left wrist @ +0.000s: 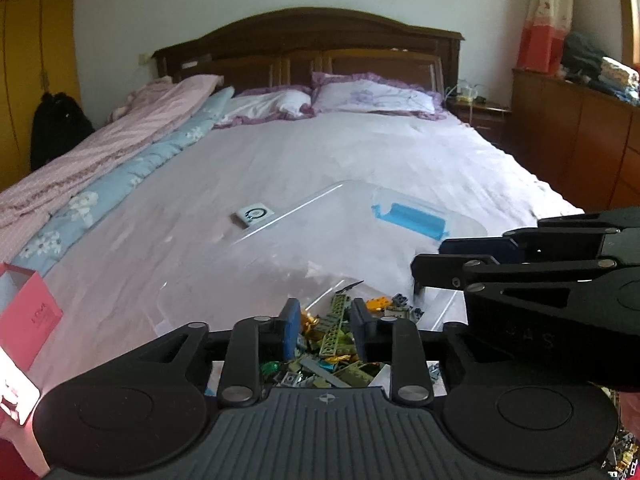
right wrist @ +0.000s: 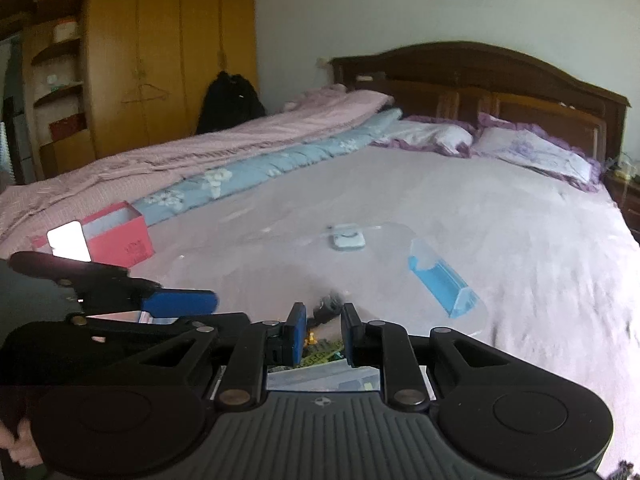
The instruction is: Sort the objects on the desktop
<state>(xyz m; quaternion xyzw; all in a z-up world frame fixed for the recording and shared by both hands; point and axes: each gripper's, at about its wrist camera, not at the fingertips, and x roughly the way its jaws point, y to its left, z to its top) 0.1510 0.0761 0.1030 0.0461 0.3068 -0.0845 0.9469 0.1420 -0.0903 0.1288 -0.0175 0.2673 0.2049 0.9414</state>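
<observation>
A clear plastic lid [left wrist: 352,216] with a blue latch [left wrist: 408,220] hangs tilted over the pink bed sheet and casts a shadow on it. In the right wrist view the lid [right wrist: 360,256] has its near rim running in between the blue pads of my right gripper [right wrist: 324,334], which stands narrow on it. That gripper [left wrist: 430,260] comes in from the right in the left wrist view. My left gripper [left wrist: 326,326] has its jaws apart with nothing pressed between them. Below it a clear bin holds a heap of toy bricks [left wrist: 340,344], also glimpsed as bricks [right wrist: 320,354] under the right fingers.
A small white card [left wrist: 254,214] lies on the sheet [left wrist: 360,148] beyond the lid. An open red box [right wrist: 116,236] sits at the left by folded blue and pink quilts. Pillows and a wooden headboard are at the far end, with a dresser [left wrist: 580,128] to the right.
</observation>
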